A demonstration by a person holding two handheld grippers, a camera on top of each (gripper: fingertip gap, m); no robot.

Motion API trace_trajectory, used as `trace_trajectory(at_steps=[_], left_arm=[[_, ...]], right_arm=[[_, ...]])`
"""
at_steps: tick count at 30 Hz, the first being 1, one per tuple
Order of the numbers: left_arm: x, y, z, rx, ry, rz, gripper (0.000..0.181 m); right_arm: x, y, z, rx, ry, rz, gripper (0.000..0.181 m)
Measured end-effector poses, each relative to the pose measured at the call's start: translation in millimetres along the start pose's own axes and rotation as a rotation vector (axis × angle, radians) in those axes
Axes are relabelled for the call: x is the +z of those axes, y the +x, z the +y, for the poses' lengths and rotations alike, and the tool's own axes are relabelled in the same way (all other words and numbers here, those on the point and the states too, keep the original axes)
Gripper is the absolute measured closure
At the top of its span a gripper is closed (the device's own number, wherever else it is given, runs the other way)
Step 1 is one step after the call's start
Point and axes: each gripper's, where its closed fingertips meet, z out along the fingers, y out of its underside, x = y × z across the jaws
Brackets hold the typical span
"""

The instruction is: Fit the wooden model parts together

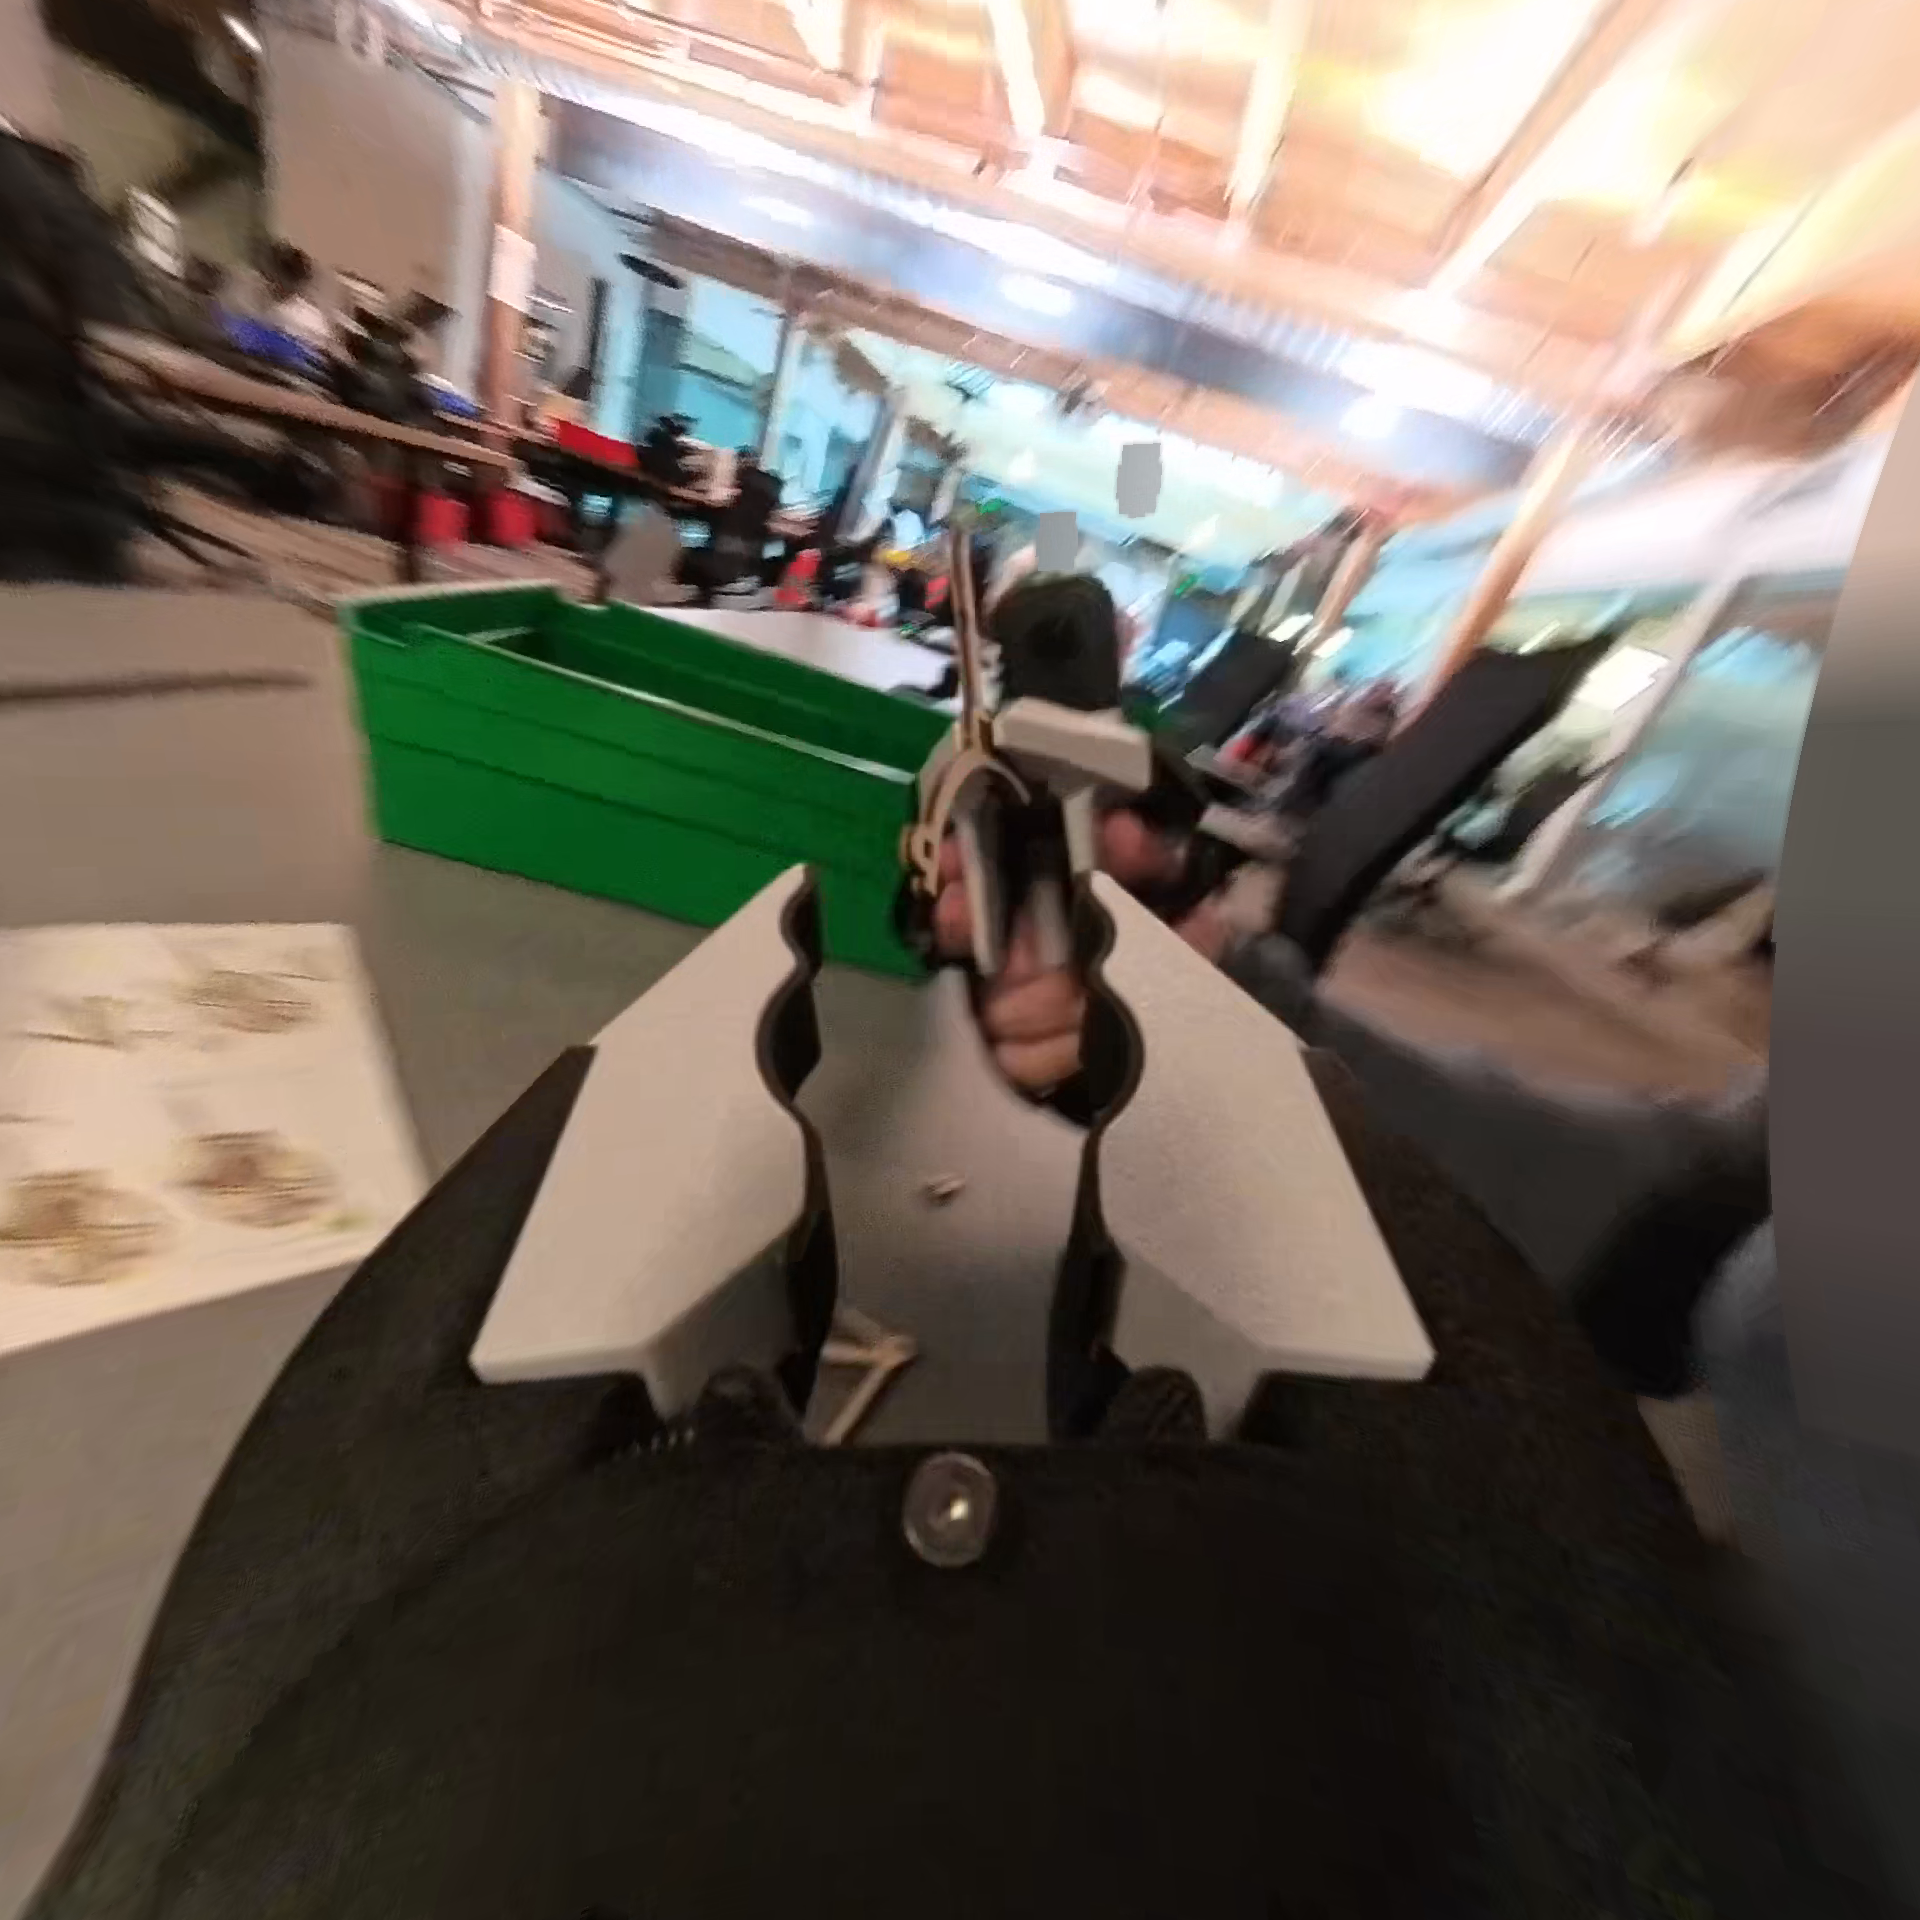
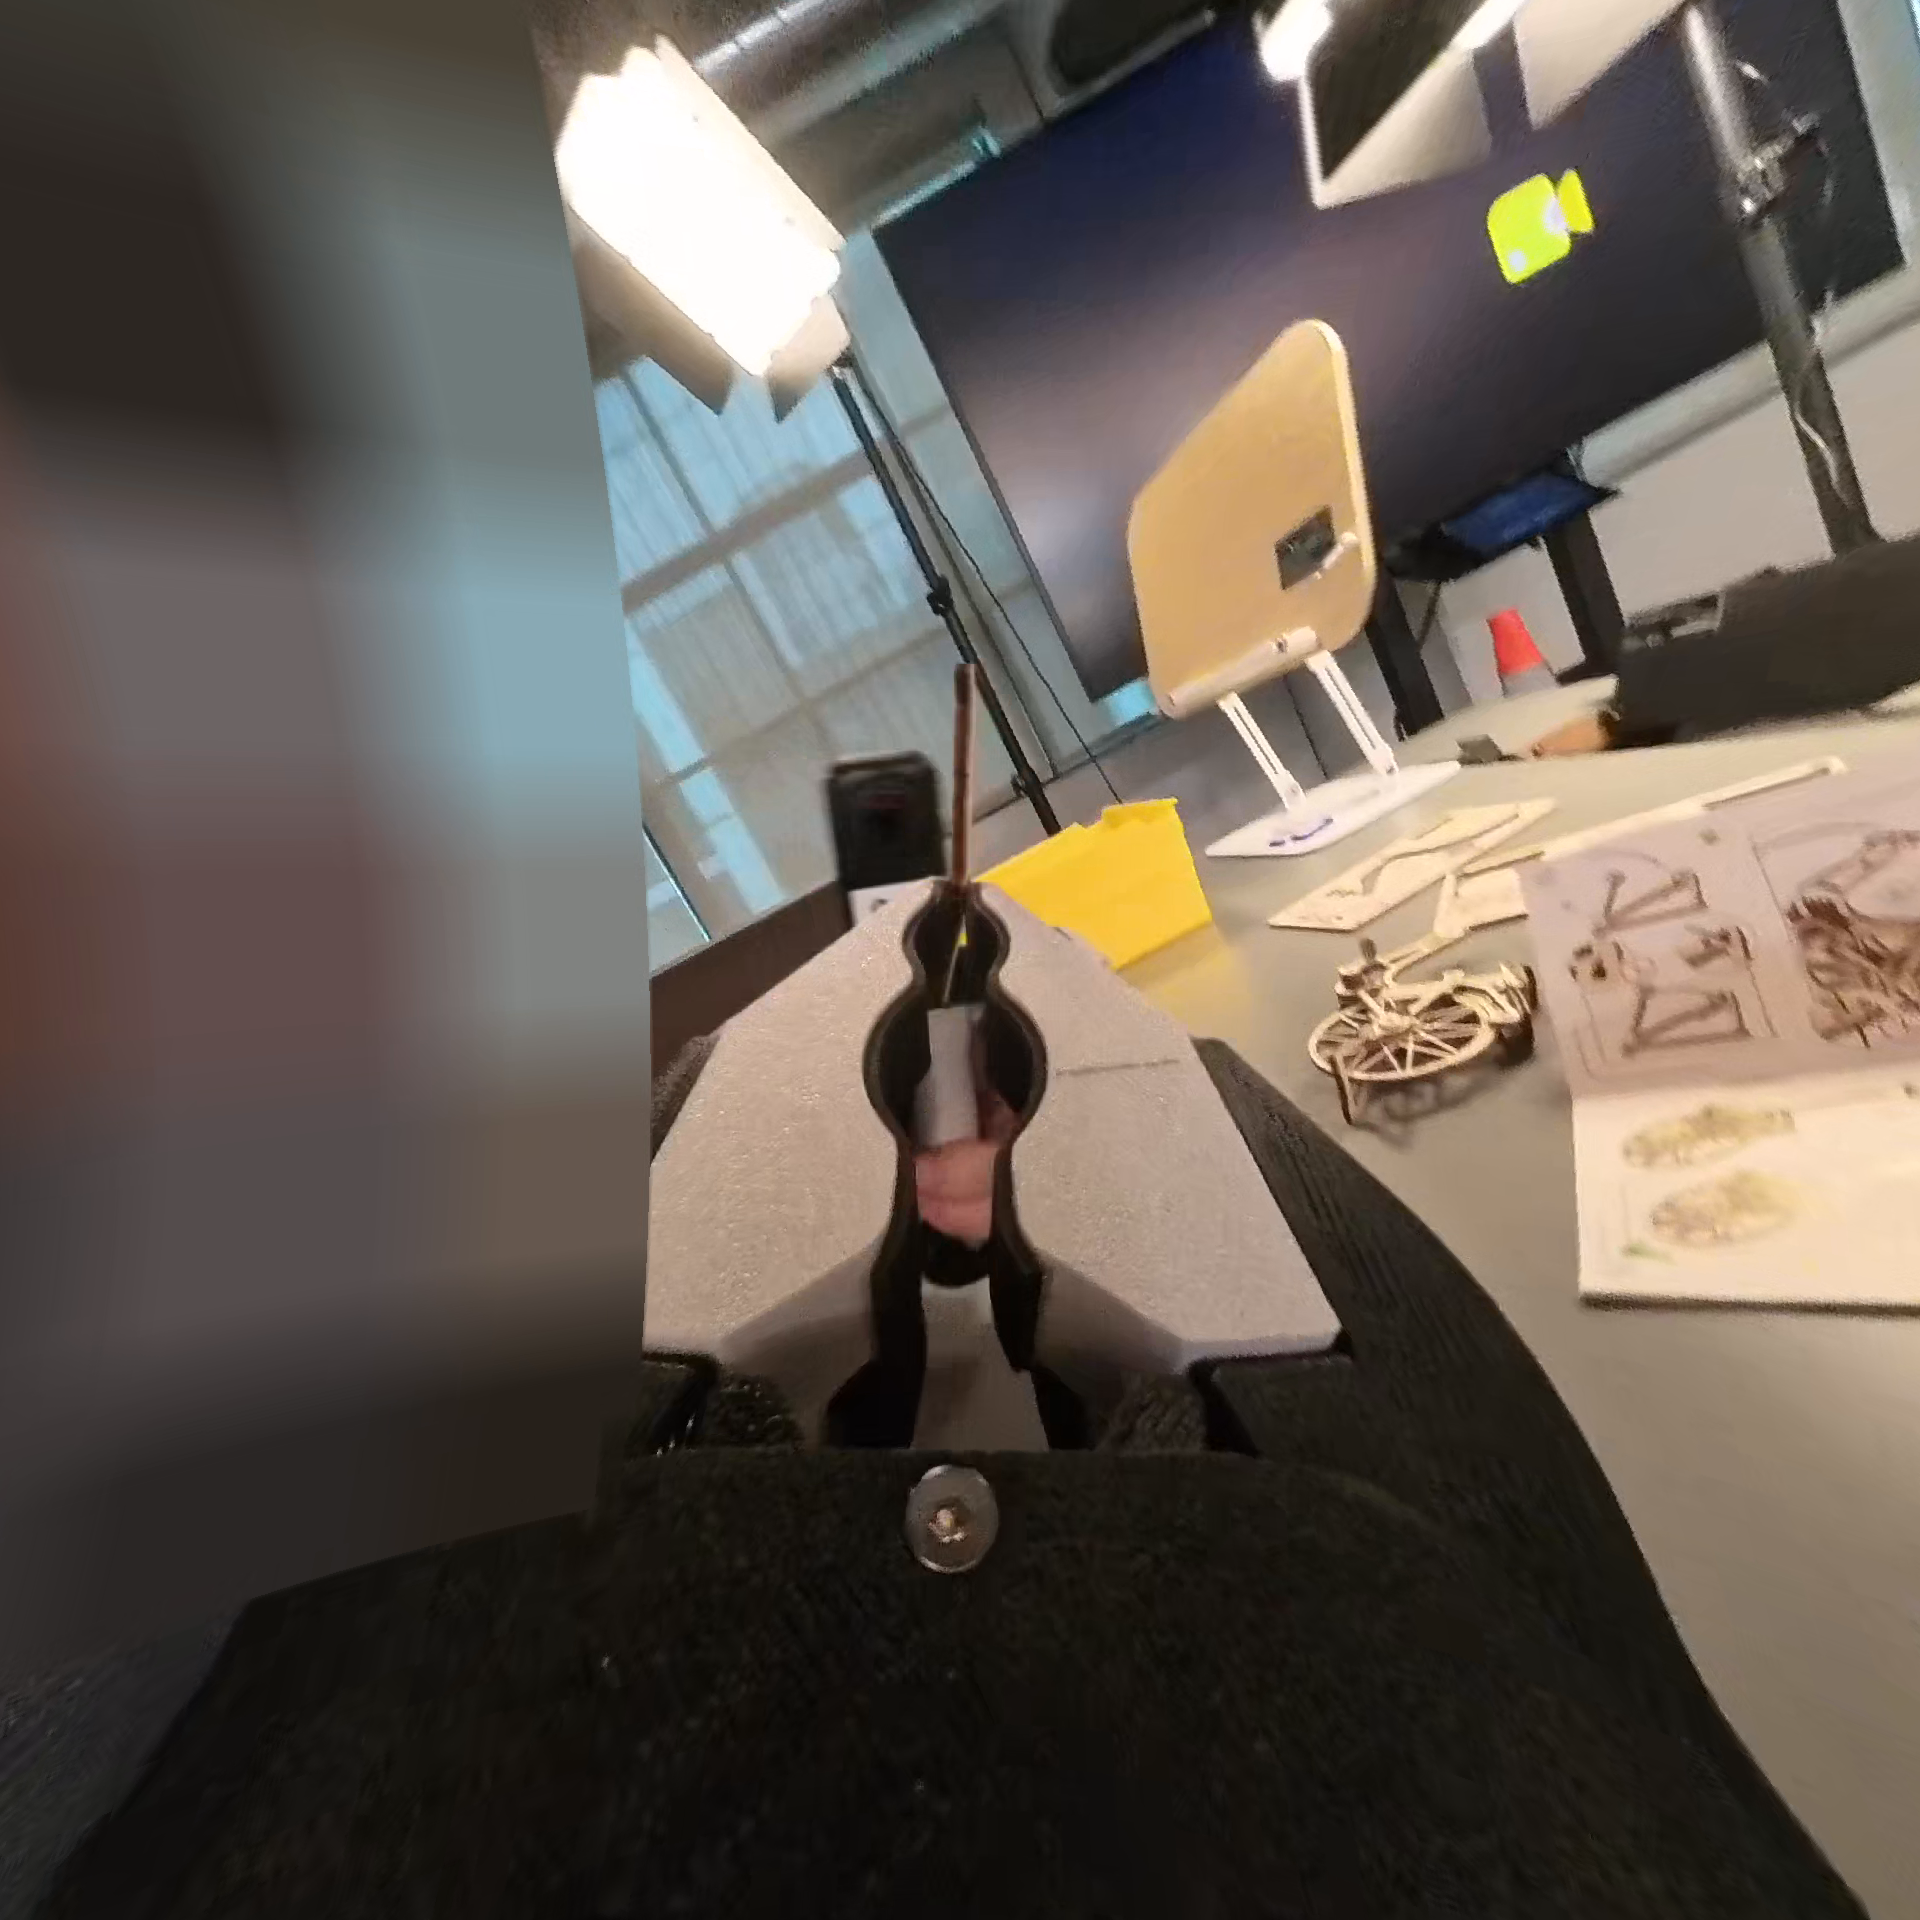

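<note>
My left gripper (image 1: 948,883) is open above the grey table (image 1: 260,831), with nothing between its fingers. Beyond it in the left wrist view, the right gripper (image 1: 1023,790) is held up in a hand and pinches a thin, light wooden model part (image 1: 956,748). In the right wrist view my right gripper (image 2: 961,899) is shut on that wooden part (image 2: 963,769), which shows edge-on as a thin dark strip rising above the fingertips. A partly built wooden wheel assembly (image 2: 1413,1023) lies on the table to the right.
A green bin (image 1: 623,758) stands behind the left gripper. An instruction booklet (image 1: 177,1101) lies at the left and also shows in the right wrist view (image 2: 1714,1049). A yellow bin (image 2: 1112,883), wooden part sheets (image 2: 1423,862) and a board on a white stand (image 2: 1247,520) stand farther back. Loose wooden sticks (image 1: 862,1361) lie under the left gripper. Less than 4 cm separates the two grippers' tips.
</note>
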Motion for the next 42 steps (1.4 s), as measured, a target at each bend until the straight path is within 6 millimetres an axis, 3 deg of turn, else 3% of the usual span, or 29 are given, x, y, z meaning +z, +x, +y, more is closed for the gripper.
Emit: trace_trajectory(at_steps=[3,7,12,14,15,18,21,23,25,32,37,40,42], left_arm=[[2,11,-21,-0.206,0.127,0.136,0.150],[5,16,-25,-0.245,0.130,0.193,0.178],[7,17,-22,-0.211,0.092,0.189,0.181],[8,9,-20,-0.194,0.081,0.130,0.181],[7,1,-18,-0.211,0.067,0.087,0.181],[1,-18,-3,-0.316,-0.002,-0.010,0.181],[-4,-26,23,-0.421,-0.115,-0.050,0.180],[-3,-27,40,-0.487,-0.184,-0.045,0.180],[-1,-28,55,-0.540,-0.256,-0.037,0.181],[7,-31,88,-0.625,-0.604,0.025,0.180],[30,-32,109,-0.620,-0.912,0.100,0.180],[43,-35,120,-0.563,-1.004,0.090,0.180],[46,-40,127,-0.495,-1.049,0.051,0.164]], right_arm=[[2,-10,-4,-0.042,0.016,-0.033,0.181],[1,-13,-6,-0.062,0.023,-0.026,0.181],[-2,-8,-5,-0.084,0.024,0.031,0.181],[-8,-3,-3,-0.124,0.003,0.139,0.161],[-17,2,2,-0.158,-0.043,0.226,0.151],[-65,25,42,-0.332,-0.367,0.565,0.158],[-114,39,90,-0.378,-0.737,0.748,0.162],[-129,47,106,-0.379,-0.840,0.801,0.161],[-130,51,118,-0.339,-0.873,0.795,0.162],[-122,55,121,-0.393,-0.931,0.797,0.178],[-129,34,97,-0.468,-0.845,0.843,0.178],[-136,25,87,-0.510,-0.810,0.857,0.178],[-139,22,84,-0.559,-0.804,0.864,0.178]])
